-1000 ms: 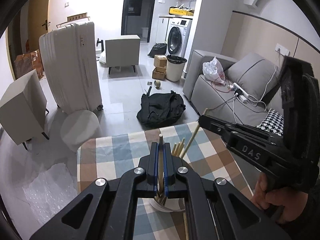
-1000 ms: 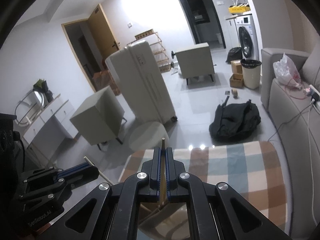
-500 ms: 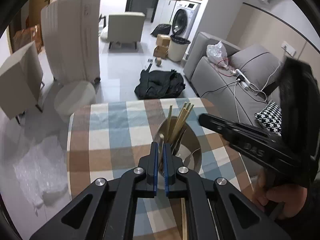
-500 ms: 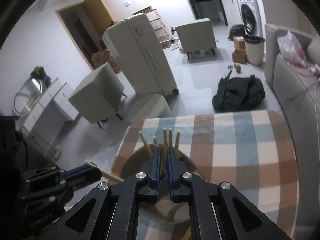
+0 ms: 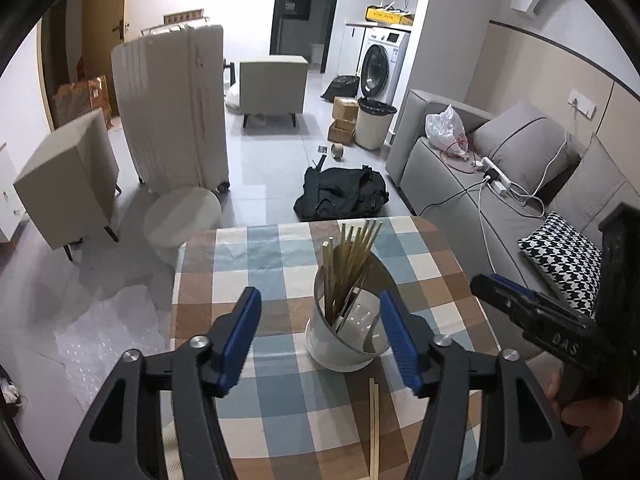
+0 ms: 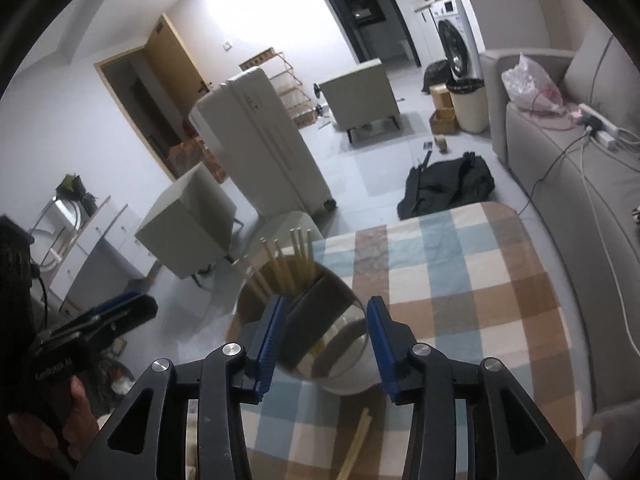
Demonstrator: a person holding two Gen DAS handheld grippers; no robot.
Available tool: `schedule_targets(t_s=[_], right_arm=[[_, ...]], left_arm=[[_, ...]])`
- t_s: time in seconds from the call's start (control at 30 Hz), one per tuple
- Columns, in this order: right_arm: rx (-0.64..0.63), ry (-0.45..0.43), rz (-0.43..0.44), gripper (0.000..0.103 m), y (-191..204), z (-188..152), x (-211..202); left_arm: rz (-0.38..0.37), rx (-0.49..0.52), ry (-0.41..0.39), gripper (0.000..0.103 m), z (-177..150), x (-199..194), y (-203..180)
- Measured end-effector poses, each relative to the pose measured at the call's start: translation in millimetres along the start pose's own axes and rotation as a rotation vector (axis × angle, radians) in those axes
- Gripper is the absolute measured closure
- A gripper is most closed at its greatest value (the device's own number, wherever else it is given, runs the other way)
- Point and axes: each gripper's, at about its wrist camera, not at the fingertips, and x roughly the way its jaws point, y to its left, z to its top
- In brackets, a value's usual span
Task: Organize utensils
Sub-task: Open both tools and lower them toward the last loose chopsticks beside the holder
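Both grippers hang over the checked bench with their blue-padded jaws spreading apart and nothing clamped. In the left wrist view the left gripper [image 5: 320, 338] stands wide, its two pads flanking the white utensil holder [image 5: 347, 328] without touching it; the holder sits on the blue, brown and cream checked cloth of the bench [image 5: 280, 272], toward the middle of the top. A bundle of bamboo chopsticks [image 5: 352, 264] stands in the holder, leaning and fanning out toward the far side, all in one compartment beside a dark divider. Two more chopsticks [image 5: 374, 428] lie flat on the cloth just on the near side of the holder, side by side and pointing toward the camera. The right gripper [image 5: 486, 288] reaches in from the right edge of that view, held by a hand [image 5: 588, 416] low at the right.

From the right wrist view the right gripper [image 6: 326, 336] is less wide, its jaws opening above the holder's rim, the pads free of the chopsticks and nothing between them but the holder's open mouth below. The left gripper shows at the lower left there, gripped by a hand [image 6: 76, 404].

Beyond the bench stand a pale hard-shell suitcase [image 5: 176, 108], a black bag [image 5: 340, 196] on the floor, a grey sofa [image 5: 460, 168] with a houndstooth cushion [image 5: 564, 256], and a washing machine [image 5: 380, 64] at the back.
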Motion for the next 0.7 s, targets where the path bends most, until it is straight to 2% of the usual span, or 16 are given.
schedule_targets(t_s=[0.1,0.33,0.7], right_arm=[[-0.008,-0.025,-0.002,0.059,3.2,-8.5,-16.7],[-0.026,-0.079,-0.003,0.046,6.6,-28.7,-46.2],[-0.012,-0.084,-0.044,0.036,-4.7,-70.3,-69.3]], left_arm=[[0.012,0.011,-0.023,0.038,-4.2,-8.9,-4.5],[0.030,0.019,-0.053,0.028,-18.3,-21.2,-13.1],[0.039,0.030,-0.048,0.024,-50.0,-23.6,-23.2]])
